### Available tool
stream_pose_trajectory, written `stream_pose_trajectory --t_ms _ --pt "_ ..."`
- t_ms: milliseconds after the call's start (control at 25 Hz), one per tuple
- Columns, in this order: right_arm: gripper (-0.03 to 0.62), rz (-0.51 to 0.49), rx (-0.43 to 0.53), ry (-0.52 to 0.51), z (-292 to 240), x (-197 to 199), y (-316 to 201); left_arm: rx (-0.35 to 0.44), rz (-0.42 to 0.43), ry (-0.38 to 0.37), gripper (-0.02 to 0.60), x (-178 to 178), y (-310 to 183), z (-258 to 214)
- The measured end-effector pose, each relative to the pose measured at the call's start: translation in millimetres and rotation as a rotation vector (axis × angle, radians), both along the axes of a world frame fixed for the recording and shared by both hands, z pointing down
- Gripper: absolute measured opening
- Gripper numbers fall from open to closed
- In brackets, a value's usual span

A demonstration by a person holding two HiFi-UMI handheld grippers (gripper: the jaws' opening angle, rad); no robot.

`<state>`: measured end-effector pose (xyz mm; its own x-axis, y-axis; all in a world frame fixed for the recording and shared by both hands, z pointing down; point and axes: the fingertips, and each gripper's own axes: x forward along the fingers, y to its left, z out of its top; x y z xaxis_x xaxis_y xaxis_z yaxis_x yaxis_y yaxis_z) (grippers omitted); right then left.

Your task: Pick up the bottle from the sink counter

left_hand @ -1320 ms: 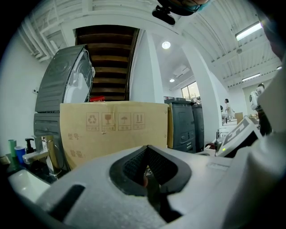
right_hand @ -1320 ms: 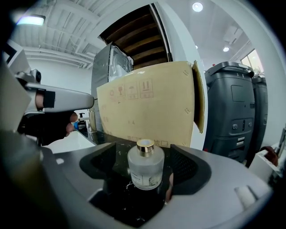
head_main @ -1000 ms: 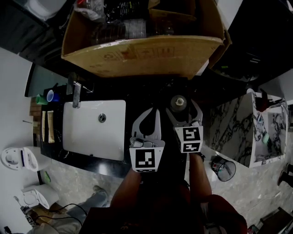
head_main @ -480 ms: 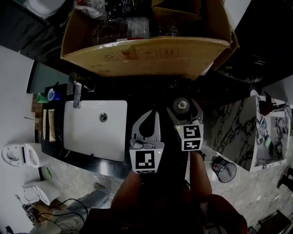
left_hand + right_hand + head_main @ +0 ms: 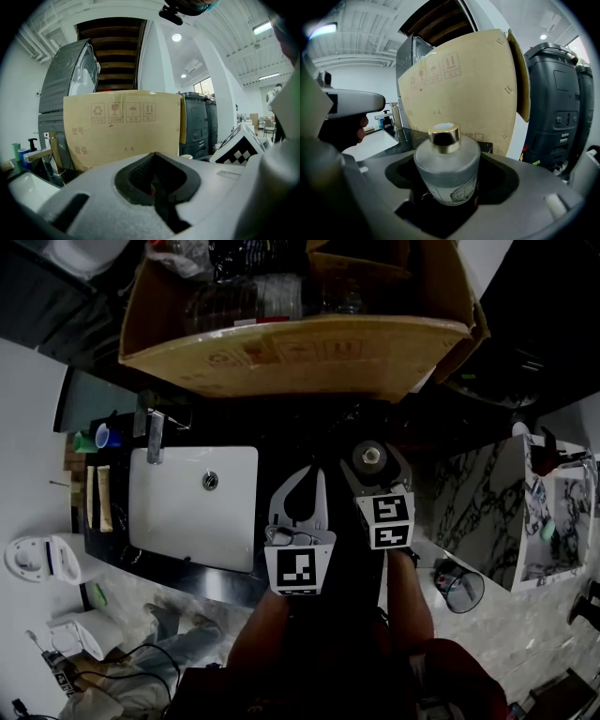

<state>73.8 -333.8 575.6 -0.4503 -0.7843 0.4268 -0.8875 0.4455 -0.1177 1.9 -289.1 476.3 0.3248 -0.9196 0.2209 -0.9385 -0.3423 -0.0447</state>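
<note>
The bottle is a squat frosted glass one with a gold cap. It stands upright on the black sink counter, to the right of the basin. My right gripper has a jaw on either side of it and the jaws are closing. In the right gripper view a dark gap still shows on each side of the bottle. My left gripper hovers just to the left with its jaws together, holding nothing; in its own view the left gripper points at the box.
A big open cardboard box stands right behind the bottle, at the counter's back. The white basin and its faucet lie to the left, with cups and tubes beyond. Black bins stand to the right.
The right gripper's jaws have drawn in a little round the bottle. The left gripper has barely moved. A person's legs have shifted on the floor at the lower left.
</note>
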Motion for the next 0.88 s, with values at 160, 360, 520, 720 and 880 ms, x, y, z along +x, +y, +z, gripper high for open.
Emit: stream_pose_trajectory --t_ms 160,360,520,720,880 --pt "0.348 0.002 0.001 0.003 0 0 0 0.043 0.002 0.010 0.003 1 -1 -7" --pt "0.347 0.004 0.001 0.009 1 0 0 0.041 -0.006 0.022 0.005 -1 1 -10" --pt "0.344 0.006 0.004 0.016 1 1 0 0.024 -0.001 0.000 0.005 -2 6 -8" --pt "0.342 0.006 0.007 0.023 1 0 0 0.030 -0.010 0.006 0.005 -8 11 -11" --pt "0.341 0.007 0.012 0.023 -1 -1 3 0.046 -0.010 0.004 0.005 -11 14 -14"
